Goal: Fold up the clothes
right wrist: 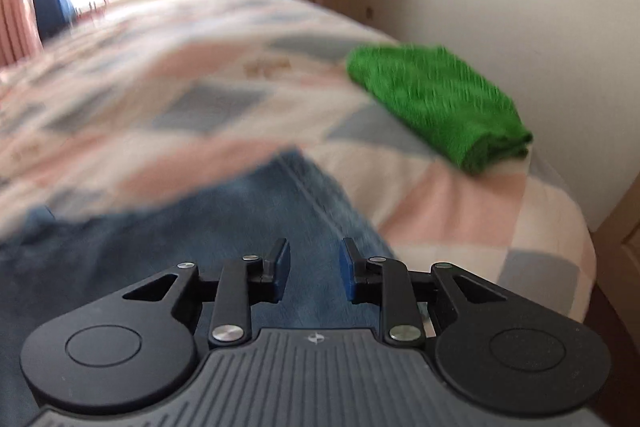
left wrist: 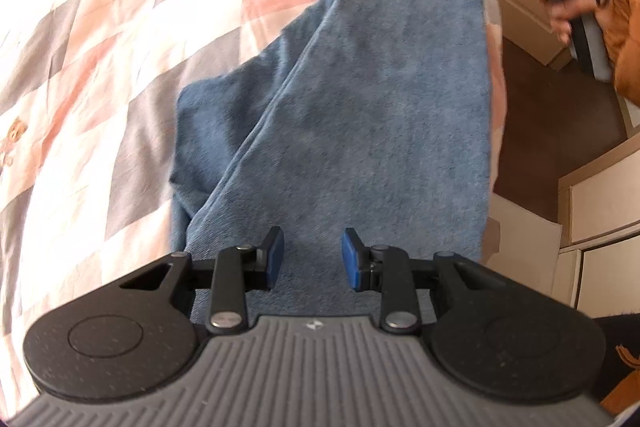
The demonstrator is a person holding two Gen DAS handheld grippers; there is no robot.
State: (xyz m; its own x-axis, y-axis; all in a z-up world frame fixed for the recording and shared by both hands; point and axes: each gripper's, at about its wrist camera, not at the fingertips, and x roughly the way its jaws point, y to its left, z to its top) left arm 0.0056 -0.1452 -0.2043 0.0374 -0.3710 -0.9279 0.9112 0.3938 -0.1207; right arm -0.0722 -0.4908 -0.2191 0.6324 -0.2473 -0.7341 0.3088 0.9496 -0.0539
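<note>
**Both grippers hovering open over the jeans**

The left gripper (left wrist: 312,259) is holding its blue pads apart, empty, above the near end of the blue jeans (left wrist: 360,107). The right gripper (right wrist: 314,269) is likewise gaping with nothing between its pads, over the jeans' far end. The jeans are lying lengthwise along the right edge of the checked quilt (left wrist: 100,47). A folded green towel (right wrist: 440,103) is sitting farther off on the quilt.
</note>
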